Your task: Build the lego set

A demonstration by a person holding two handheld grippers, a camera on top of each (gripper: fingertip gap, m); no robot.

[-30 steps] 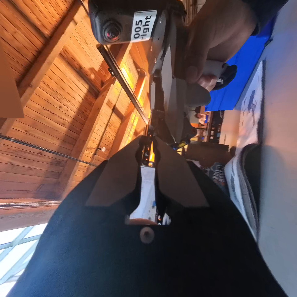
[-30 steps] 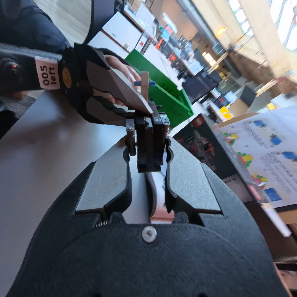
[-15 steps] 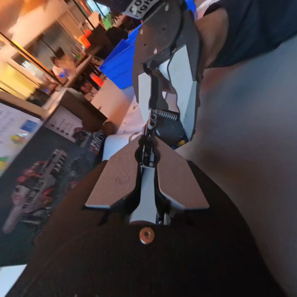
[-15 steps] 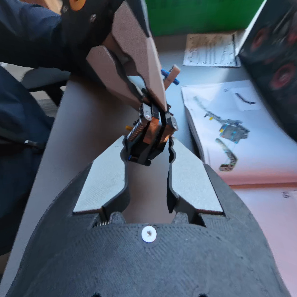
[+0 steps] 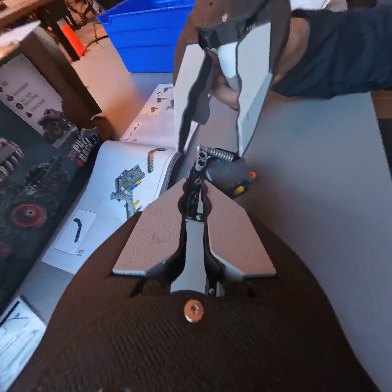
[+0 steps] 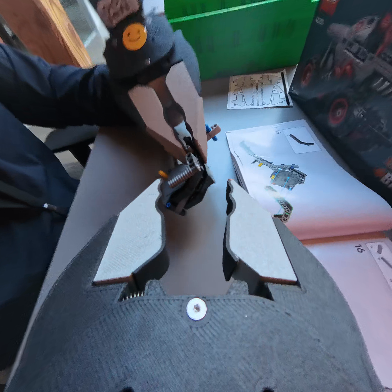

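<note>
In the left wrist view, the set's box stands at the far left, printed with a dark truck on red wheels. Next to it the instruction booklet lies open on the grey table, its spread showing a build step and a small inset of a bent black beam. Behind, a blue bin sits at the table's back edge. At centre the left gripper is clamped on the black beam frame of the lego assembly, whose dark grey motor block, coil spring and orange pin stick out past the tips to the right. Above it the right gripper hangs spread wide, one tip on either side of the spring end; whether either tip touches the model is hard to say through the blur.

In the right wrist view, a dark-sleeved arm reaches in from the left. The assembly sits just ahead of this gripper's left finger. A small brown piece with a blue pin lies behind, then the booklet, a sticker sheet before a green bin, and the box at right.
</note>
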